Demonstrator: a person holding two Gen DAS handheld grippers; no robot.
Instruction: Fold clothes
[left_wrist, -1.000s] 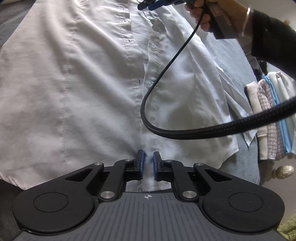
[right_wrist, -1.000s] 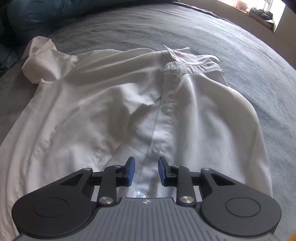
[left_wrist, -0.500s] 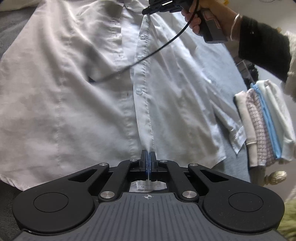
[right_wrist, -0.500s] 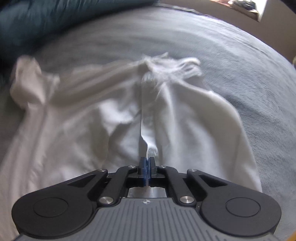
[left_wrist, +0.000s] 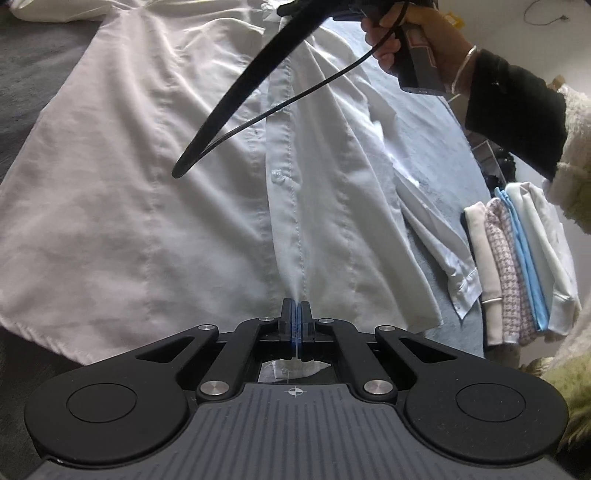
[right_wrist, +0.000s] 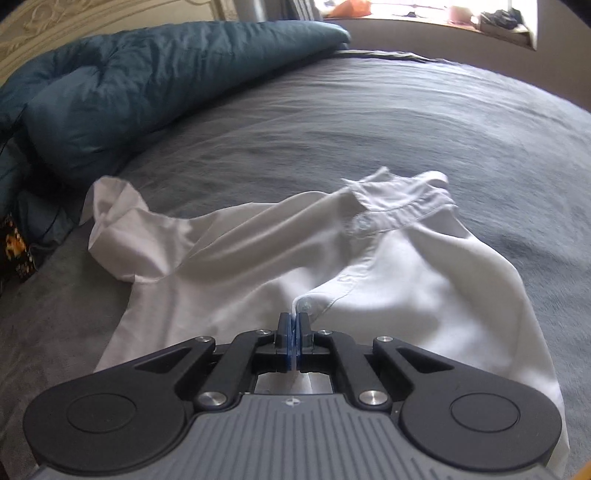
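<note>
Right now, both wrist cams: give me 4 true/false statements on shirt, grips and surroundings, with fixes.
1. The left gripper is shut on the white shirt at its button placket. True.
2. The right gripper is open above the shirt. False: it is shut on the placket below the collar.
3. The folded clothes stack lies beside the shirt. True.
4. The shirt lies on a wooden table. False: it lies on grey bedding.

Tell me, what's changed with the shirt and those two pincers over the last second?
Both grippers closed on the white shirt: the left gripper at the hem, the right gripper near the collar, lifting the button strip. The folded stack stayed put.
</note>
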